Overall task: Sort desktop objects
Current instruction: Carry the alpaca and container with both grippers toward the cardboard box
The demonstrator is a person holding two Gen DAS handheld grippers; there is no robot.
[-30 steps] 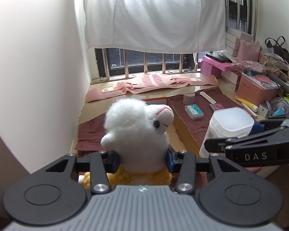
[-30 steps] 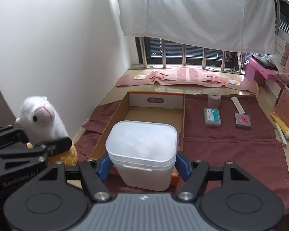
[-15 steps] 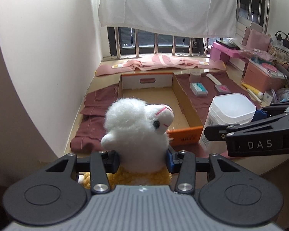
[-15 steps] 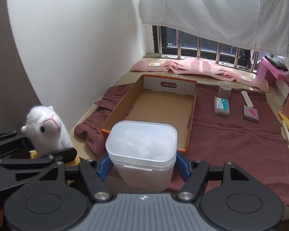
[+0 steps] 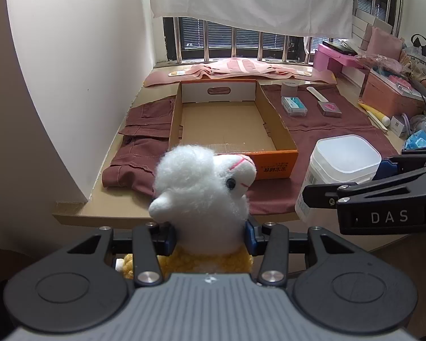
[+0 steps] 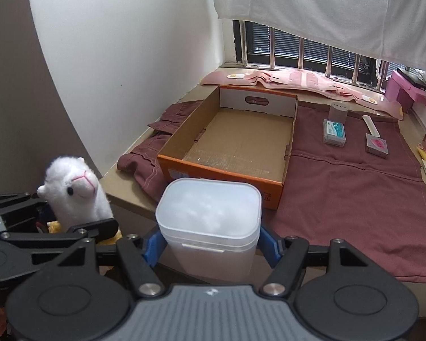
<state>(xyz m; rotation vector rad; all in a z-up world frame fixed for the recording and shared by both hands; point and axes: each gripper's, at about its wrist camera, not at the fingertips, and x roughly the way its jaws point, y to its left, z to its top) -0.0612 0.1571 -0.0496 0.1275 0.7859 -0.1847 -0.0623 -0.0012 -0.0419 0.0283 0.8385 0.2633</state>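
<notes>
My left gripper (image 5: pixel 208 238) is clamped on a white alpaca plush (image 5: pixel 204 196), low at frame center. My right gripper (image 6: pixel 208 245) squeezes a translucent lidded plastic tub (image 6: pixel 210 224) at bottom center. An empty orange-edged cardboard box (image 6: pixel 224 172) sits mid-frame on a maroon cloth (image 6: pixel 355 176).

A tan ledge (image 6: pixel 127 182) under the barred window carries everything. A maroon cloth (image 6: pixel 355 187) covers most of it, rumpled at nine o'clock. An open cardboard box (image 6: pixel 227 170) sits on the cloth at centre. At two o'clock on the cloth lie a teal-labelled case (image 6: pixel 334 132), a small pink-topped box (image 6: pixel 377 145), a white strip (image 6: pixel 370 125) and a small cylinder (image 6: pixel 338 110). A pink garment (image 6: pixel 298 81) stretches along twelve o'clock.
</notes>
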